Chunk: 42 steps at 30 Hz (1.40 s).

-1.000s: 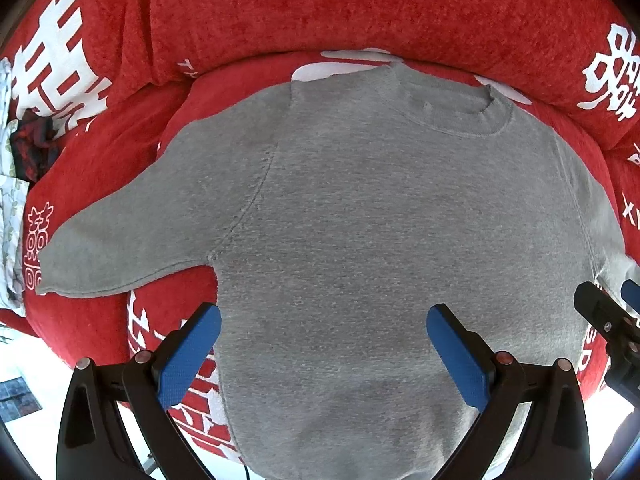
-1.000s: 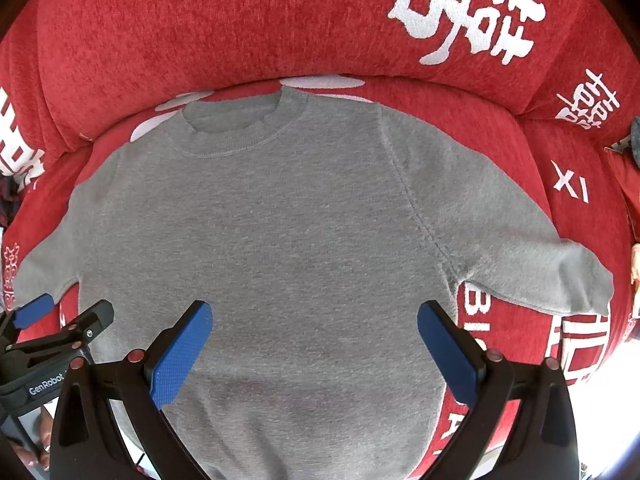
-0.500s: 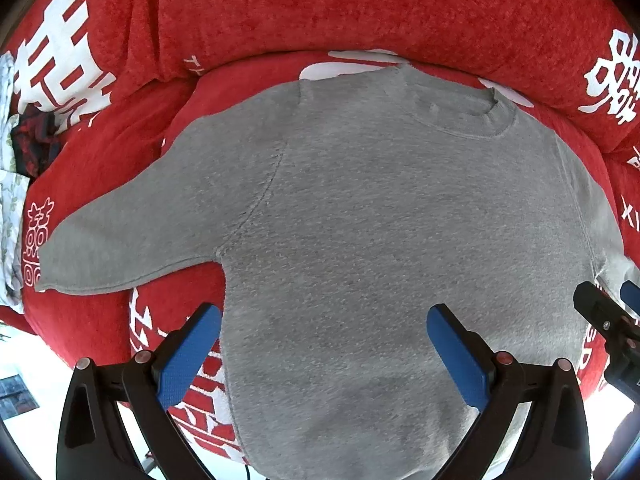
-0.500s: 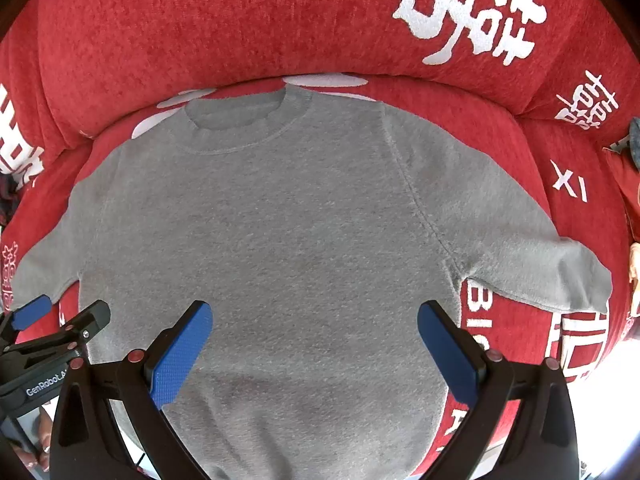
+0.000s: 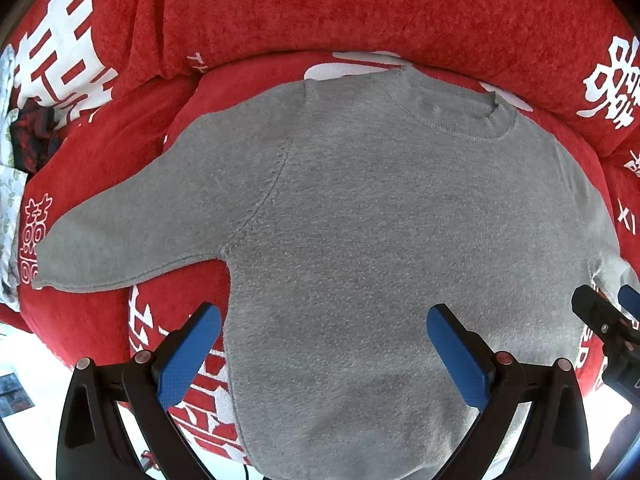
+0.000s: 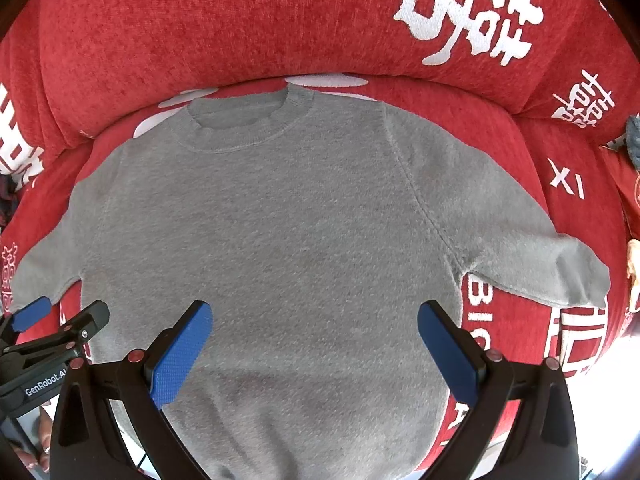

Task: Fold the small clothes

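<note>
A grey knit sweater (image 5: 360,216) (image 6: 280,232) lies spread flat, front up, on a red sofa seat, collar toward the backrest and both sleeves stretched out sideways. My left gripper (image 5: 324,344) hovers open above the hem on the sweater's left side, its blue pads wide apart with nothing between them. My right gripper (image 6: 316,340) is open as well, above the lower right of the body. Each gripper also appears at the edge of the other's view: the right gripper (image 5: 608,320) and the left gripper (image 6: 56,320).
The red sofa (image 6: 200,32) carries white characters, and its backrest cushions rise behind the collar. A dark red and patterned pile of clothes (image 5: 24,140) lies at the far left. The seat's front edge drops to a bright floor (image 5: 36,368).
Both grippers have eased slightly closer over the sweater, which fills a little more of each view. The sweater has not moved and both grippers stayed open.
</note>
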{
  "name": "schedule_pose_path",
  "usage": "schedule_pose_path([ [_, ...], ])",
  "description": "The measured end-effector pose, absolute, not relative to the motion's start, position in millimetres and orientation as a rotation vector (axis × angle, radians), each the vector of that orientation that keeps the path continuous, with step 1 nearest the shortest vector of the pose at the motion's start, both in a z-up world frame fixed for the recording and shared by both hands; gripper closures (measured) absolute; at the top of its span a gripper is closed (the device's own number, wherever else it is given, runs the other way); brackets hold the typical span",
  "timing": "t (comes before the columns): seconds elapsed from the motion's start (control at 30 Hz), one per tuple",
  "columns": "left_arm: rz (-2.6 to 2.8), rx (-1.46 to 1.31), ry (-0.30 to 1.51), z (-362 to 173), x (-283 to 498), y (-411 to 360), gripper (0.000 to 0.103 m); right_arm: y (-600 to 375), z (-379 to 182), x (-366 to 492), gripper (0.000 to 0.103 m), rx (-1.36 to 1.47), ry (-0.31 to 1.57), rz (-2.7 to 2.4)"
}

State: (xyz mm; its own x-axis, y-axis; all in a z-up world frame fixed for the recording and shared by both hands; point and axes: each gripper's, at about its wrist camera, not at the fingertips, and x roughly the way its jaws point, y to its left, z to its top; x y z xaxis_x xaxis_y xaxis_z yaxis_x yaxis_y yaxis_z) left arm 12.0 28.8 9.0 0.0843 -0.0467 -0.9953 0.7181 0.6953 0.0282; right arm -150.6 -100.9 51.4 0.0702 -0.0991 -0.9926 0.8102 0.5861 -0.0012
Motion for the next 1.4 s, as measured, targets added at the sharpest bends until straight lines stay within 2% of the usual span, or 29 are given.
schedule_pose_path([
  [0.33,-0.627,0.577,1.394,8.1,22.6,40.0,0.000,-91.3,52.1,-140.0,0.001,0.688,1.342,-0.738],
  [0.57,-0.605,0.454,1.444,0.0,51.1,74.0,0.000,-69.5,51.0,-112.3,0.001,0.672,1.322,-0.658],
  [0.93,-0.407,0.088,1.402,-23.0,158.1,216.6,0.000,-8.4,33.9,-48.7,0.001,0.630,1.340,-0.457],
  [1.13,-0.313,-0.167,1.396,-56.9,205.7,296.9,0.000,26.1,15.0,-19.5,0.001,0.612,1.351,-0.361],
  [1.23,-0.312,-0.308,1.393,-66.7,212.1,317.3,0.000,39.2,13.0,-13.9,0.001,0.623,1.363,-0.317],
  [1.4,-0.327,-0.388,1.337,-67.1,224.1,318.4,0.000,49.6,13.2,-2.4,0.001,0.602,1.365,-0.284],
])
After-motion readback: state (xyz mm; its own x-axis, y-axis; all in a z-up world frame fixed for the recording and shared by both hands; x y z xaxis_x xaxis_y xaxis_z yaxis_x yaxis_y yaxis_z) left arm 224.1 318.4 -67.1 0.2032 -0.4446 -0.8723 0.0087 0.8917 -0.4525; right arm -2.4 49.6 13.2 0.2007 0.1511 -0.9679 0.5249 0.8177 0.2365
